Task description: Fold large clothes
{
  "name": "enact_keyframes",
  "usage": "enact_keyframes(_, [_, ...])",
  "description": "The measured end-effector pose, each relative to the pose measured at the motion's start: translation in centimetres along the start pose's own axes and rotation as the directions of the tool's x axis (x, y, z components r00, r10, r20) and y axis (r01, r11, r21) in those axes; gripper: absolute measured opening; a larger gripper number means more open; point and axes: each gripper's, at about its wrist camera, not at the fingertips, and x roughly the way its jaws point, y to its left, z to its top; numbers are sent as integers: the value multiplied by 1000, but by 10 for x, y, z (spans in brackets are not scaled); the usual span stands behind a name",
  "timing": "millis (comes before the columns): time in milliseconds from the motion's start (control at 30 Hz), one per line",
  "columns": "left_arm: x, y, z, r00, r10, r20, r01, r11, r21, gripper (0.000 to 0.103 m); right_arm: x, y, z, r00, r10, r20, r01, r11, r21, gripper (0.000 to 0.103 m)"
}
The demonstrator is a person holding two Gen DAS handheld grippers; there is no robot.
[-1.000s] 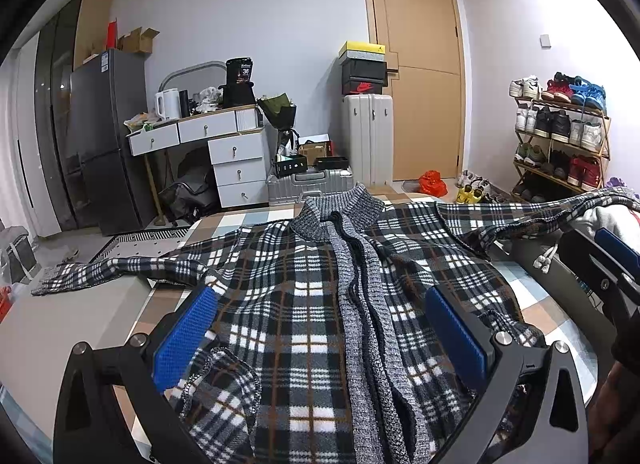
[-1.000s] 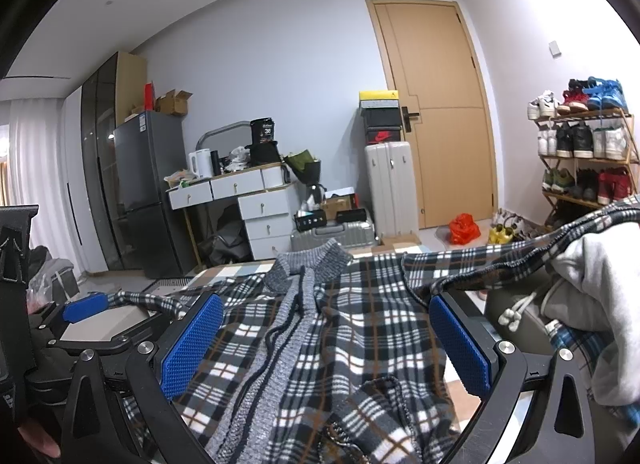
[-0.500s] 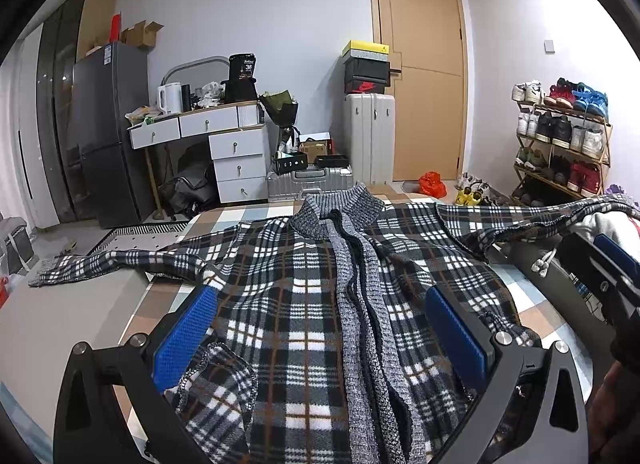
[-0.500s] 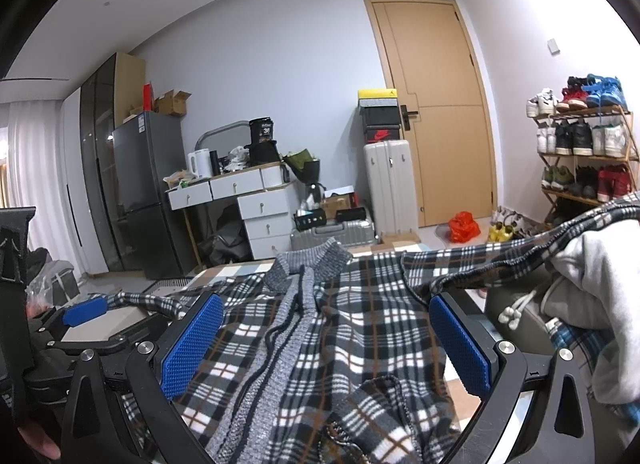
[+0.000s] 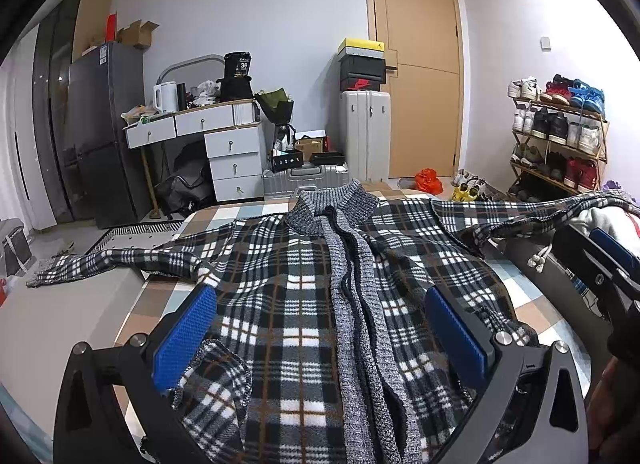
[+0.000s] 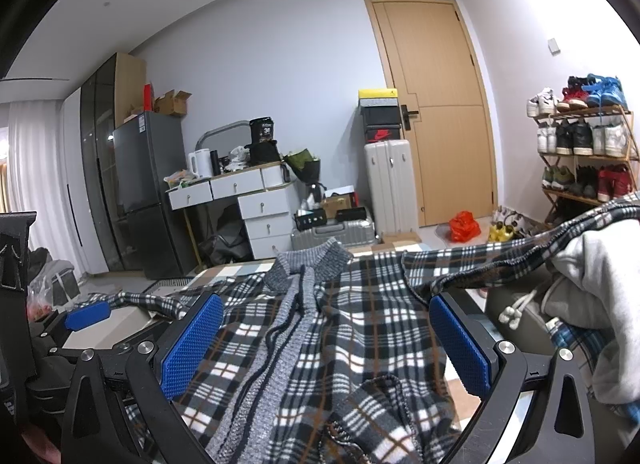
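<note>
Little has shifted since a second ago: the left gripper point(image 5: 320, 328) has crept slightly forward over the garment, and the right gripper point(image 6: 326, 338) has barely moved. Both sets of blue pads stand wide apart, holding nothing.

The plaid knit cardigan point(image 5: 296, 304) lies face up and spread flat on a checked bedspread point(image 5: 536, 304), collar away from both tools and hem nearest them, so its long axis runs straight ahead along the fingers. Its grey ribbed placket point(image 5: 352, 284) sits roughly on the left gripper's centreline. One sleeve point(image 5: 108, 264) stretches out leftward past the bed edge; the other sleeve point(image 6: 520, 256) trails right, onto a pale hoodie point(image 6: 600, 272).

I judge folding has not begun. A turned-up hem corner lies just beside each gripper's outer pad, so each hand is well placed for its own side.
</note>
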Motion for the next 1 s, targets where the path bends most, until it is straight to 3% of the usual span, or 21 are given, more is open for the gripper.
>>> enact_keyframes(1000, [-2, -2, 0, 1000, 13, 14, -13, 1000, 18, 102, -2, -9, 2, 1000, 21, 8, -21, 999, 40, 103])
